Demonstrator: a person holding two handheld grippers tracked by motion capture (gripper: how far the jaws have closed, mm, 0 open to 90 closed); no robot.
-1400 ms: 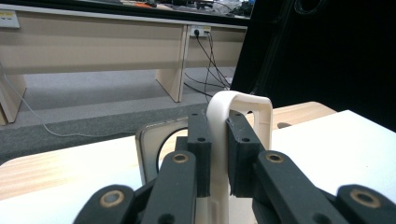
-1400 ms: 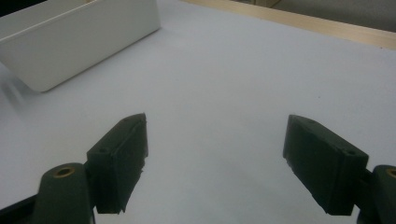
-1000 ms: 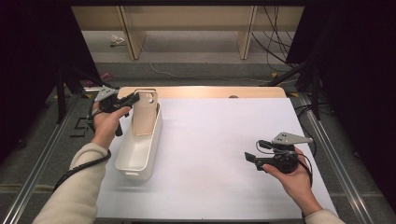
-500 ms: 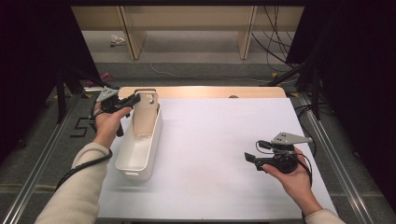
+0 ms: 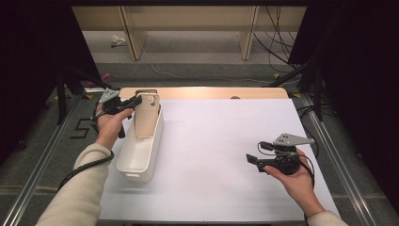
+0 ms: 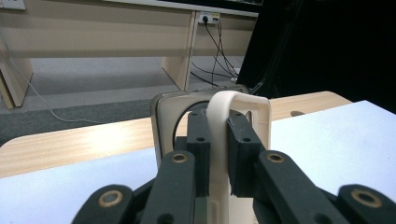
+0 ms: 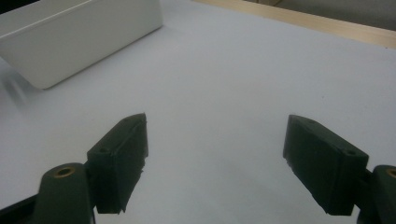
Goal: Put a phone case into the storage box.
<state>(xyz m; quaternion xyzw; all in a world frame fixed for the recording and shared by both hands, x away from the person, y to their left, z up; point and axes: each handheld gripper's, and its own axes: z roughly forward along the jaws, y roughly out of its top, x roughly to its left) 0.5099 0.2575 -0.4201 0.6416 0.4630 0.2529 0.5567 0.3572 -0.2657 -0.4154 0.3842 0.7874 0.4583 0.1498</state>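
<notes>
A long white bin (image 5: 136, 162) lies on the left part of the white tabletop (image 5: 211, 136). At its far end a beige panel (image 5: 145, 120) with a cut-out grip stands upright. My left gripper (image 5: 139, 100) is at the top of that end. In the left gripper view it (image 6: 217, 122) is shut on a curved white handle strip (image 6: 233, 97). My right gripper (image 5: 250, 159) is held low over the table's right side, far from the bin. Its jaws (image 7: 217, 140) stand wide open with nothing between them, and the bin's white wall (image 7: 70, 37) lies beyond them.
A bare wooden strip (image 5: 211, 92) runs along the table's far edge. Beyond it are grey floor, wooden furniture legs (image 5: 247, 33) and trailing cables (image 5: 277, 42). Metal rails (image 5: 339, 155) flank the table on both sides.
</notes>
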